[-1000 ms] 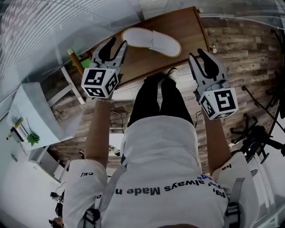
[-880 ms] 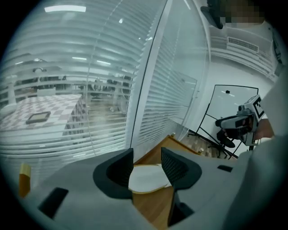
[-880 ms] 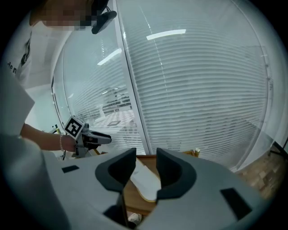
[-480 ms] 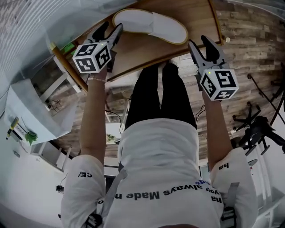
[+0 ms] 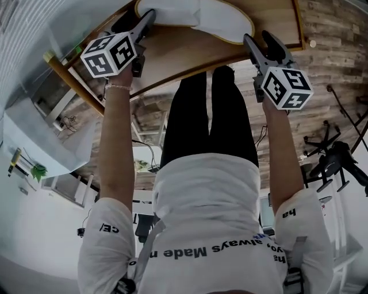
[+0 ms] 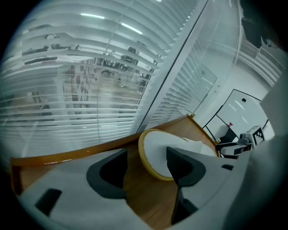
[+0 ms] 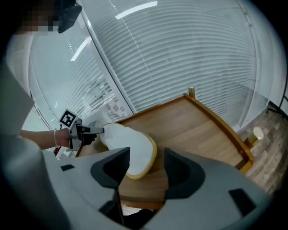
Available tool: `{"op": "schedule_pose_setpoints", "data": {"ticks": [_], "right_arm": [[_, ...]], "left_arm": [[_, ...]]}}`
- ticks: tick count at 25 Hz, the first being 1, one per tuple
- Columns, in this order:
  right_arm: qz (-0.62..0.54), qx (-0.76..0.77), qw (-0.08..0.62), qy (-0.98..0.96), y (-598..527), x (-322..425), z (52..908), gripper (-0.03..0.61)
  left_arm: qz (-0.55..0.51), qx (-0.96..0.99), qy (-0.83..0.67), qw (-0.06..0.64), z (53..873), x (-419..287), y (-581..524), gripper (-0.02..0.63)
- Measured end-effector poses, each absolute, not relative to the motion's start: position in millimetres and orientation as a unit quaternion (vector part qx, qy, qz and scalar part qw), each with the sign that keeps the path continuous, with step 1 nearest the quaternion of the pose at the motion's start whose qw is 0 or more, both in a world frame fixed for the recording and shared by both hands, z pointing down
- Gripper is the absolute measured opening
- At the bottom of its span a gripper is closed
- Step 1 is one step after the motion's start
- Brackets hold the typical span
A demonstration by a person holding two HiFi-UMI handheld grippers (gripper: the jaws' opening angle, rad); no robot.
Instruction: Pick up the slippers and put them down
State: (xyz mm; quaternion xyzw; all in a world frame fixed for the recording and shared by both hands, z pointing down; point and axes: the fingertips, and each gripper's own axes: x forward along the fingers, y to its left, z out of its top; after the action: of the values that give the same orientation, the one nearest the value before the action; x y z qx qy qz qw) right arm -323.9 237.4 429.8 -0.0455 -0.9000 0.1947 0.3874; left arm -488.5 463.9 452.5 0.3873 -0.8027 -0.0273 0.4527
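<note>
A white slipper [image 5: 195,16] with a yellow rim lies flat on the wooden table [image 5: 190,54], at the top of the head view. My left gripper [image 5: 141,26] is at the slipper's left end and my right gripper [image 5: 259,43] is beside its right end. Both jaws have just been opening and stand wide, gripping nothing. In the left gripper view the slipper [image 6: 157,150] lies just ahead of the left gripper [image 6: 146,164] on the table [image 6: 135,193]. In the right gripper view the slipper [image 7: 132,150] lies ahead of the right gripper [image 7: 146,164], with the left gripper [image 7: 78,132] at its far end.
A glass wall with blinds [image 7: 180,54] rises behind the table. A raised wooden rail [image 7: 220,121] edges the table's right side. On the plank floor sit a small round cup [image 5: 312,43] and a black stand [image 5: 339,161]. A white cabinet [image 5: 23,138] stands at the left.
Both grippers have sunk toward the table and now flank the slipper's ends. Their jaws stand wider apart than before. The slipper has stayed in place on the table.
</note>
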Motion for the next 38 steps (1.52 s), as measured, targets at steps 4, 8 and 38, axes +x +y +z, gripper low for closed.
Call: {"op": "schedule_pose_setpoints", "data": {"ticks": [4, 8, 38], "right_arm": [[0.213, -0.045, 0.395, -0.892, 240, -328, 443, 0.206], [0.229, -0.046, 0.405, -0.884, 251, -330, 456, 0.202], [0.23, -0.058, 0.352, -0.905, 243, -338, 354, 0.051]], "left_arm": [[-0.031, 0.395, -0.801, 0.449, 452, -491, 457, 0.246], [-0.023, 0.404, -0.8, 0.443, 451, -488, 456, 0.183], [-0.072, 0.402, -0.824, 0.392, 346, -477, 468, 0.072]]}}
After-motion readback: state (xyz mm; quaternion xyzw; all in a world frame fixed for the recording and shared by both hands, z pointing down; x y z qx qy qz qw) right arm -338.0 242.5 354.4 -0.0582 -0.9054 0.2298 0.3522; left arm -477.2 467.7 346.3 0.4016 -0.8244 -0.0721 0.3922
